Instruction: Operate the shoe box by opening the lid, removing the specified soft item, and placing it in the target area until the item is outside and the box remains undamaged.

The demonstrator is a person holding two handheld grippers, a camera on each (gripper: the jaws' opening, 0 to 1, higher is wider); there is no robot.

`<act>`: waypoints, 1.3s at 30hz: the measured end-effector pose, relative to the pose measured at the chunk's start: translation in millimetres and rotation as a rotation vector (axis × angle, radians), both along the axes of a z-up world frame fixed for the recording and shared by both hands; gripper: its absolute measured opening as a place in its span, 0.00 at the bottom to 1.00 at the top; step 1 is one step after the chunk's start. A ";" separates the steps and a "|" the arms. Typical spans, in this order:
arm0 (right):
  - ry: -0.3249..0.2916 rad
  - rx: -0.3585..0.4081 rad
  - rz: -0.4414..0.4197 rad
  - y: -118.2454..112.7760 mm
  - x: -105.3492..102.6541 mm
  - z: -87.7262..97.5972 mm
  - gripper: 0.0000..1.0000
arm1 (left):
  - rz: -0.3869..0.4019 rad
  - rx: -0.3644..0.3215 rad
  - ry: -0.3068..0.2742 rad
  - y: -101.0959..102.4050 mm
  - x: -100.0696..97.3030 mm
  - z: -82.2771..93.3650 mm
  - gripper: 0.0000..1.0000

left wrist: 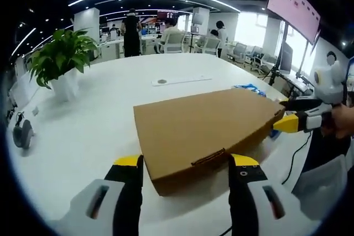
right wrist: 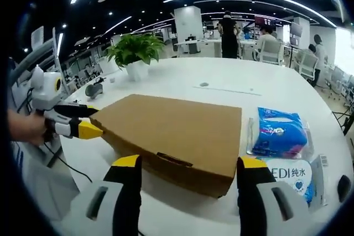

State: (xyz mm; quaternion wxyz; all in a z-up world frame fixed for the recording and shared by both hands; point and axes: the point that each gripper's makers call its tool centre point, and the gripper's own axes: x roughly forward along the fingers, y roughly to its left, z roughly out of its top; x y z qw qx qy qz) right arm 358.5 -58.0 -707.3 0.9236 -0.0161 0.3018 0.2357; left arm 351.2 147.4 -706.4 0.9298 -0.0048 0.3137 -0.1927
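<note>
Both our tongs, left (left wrist: 186, 168) and right (right wrist: 188, 171), stand spread at opposite ends of the closed shoe box (left wrist: 207, 128) on the white surface (left wrist: 99, 120); a blue packet (right wrist: 278, 132) lies beside it.

Each gripper has black jaws capped with yellow tips on pale grey bodies with dark slots: the left gripper (left wrist: 185, 164) and the right gripper (right wrist: 186, 165). A bare hand (right wrist: 25, 127) holds a white handle; a black cable hangs below.

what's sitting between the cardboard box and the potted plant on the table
Nothing: in the right gripper view, bare white table runs from the shoe box to the potted plant.
</note>
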 end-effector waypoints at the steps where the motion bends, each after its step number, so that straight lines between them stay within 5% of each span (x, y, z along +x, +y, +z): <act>1: 0.014 0.005 -0.001 0.8 -1.3 -0.2 0.71 | 0.004 -0.003 -0.004 -0.3 0.6 1.1 0.62; 6: 0.056 0.047 -0.018 1.6 -3.4 0.6 0.75 | 0.027 -0.033 -0.004 -1.5 2.7 4.7 0.64; 28: 0.052 0.123 -0.120 -10.8 -3.7 2.4 0.86 | 0.104 -0.065 -0.012 -0.2 -5.3 1.2 0.72; 39: 0.056 0.266 -0.199 -9.5 1.5 6.8 0.94 | 0.177 -0.152 -0.008 1.1 -3.5 1.5 0.86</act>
